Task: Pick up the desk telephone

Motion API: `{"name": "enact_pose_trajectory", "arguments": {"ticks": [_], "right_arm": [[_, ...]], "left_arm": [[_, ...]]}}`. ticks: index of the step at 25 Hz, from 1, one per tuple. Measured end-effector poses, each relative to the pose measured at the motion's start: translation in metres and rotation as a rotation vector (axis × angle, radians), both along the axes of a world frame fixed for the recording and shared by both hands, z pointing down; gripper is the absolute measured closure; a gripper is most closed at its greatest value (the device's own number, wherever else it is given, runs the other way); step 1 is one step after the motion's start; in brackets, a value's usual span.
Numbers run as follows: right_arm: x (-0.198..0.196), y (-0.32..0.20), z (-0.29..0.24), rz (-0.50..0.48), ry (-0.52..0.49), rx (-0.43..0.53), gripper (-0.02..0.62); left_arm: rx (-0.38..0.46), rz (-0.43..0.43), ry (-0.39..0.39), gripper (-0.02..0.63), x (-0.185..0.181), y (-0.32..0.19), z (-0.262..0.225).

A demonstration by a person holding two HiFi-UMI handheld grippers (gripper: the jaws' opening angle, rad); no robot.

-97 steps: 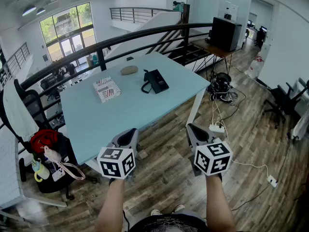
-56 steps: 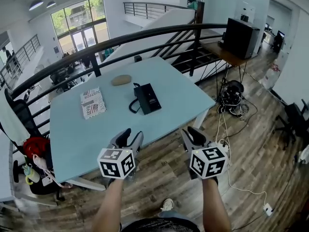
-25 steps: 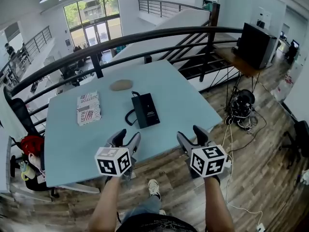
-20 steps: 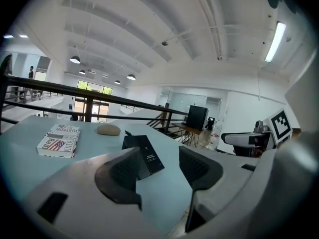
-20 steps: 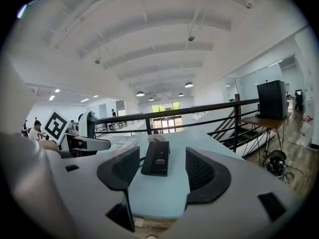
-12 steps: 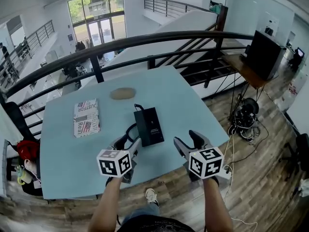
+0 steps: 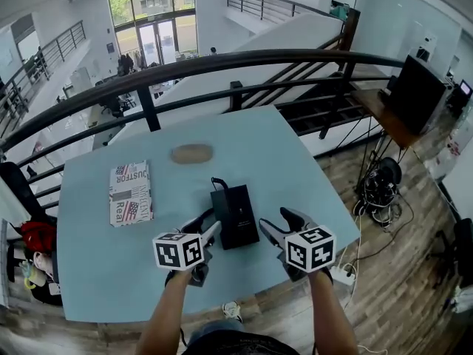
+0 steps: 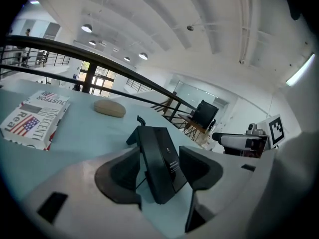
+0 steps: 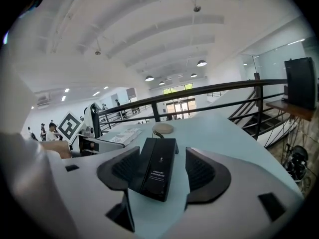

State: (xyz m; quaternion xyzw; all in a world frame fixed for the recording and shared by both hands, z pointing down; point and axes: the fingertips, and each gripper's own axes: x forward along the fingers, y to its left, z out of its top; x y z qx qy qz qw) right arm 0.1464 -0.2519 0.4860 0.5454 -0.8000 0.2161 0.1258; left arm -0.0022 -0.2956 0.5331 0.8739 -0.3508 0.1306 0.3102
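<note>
On the bench (image 7: 303, 161) the phone (image 7: 235, 216) lies flat, its cord (image 7: 216, 183) at the far end. Left of the phone hovers the left tool (image 7: 205, 229), and right of it the right tool (image 7: 279, 222). Both have jaws spread wide, pinching nothing and touching nothing. This looks like the final approach. It would likely go best with one tool lowered astride the phone's near end, jaws clear of both long sides before closing, and the bite taking in the handset (image 8: 152, 168) so it cannot slip off.
</note>
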Motion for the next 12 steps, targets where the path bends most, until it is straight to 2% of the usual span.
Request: {"name": "enact_pose_trajectory", "arguments": {"ticks": [5,9,12], "right_arm": [[-0.012,-0.024,0.026,-0.081,-0.004,-0.085,0.331],[-0.018,-0.038,0.048,-0.130,-0.016,-0.154,0.331],[-0.022,-0.044,0.065,-0.158,-0.043,-0.212,0.331]], "left_arm": [[-0.105,0.044,0.018,0.376,0.005,-0.018,0.026],[-0.210,0.067,0.085,0.350,0.011,-0.026,0.040],[-0.258,0.077,0.116,0.344,0.012,-0.030,0.050]]}}
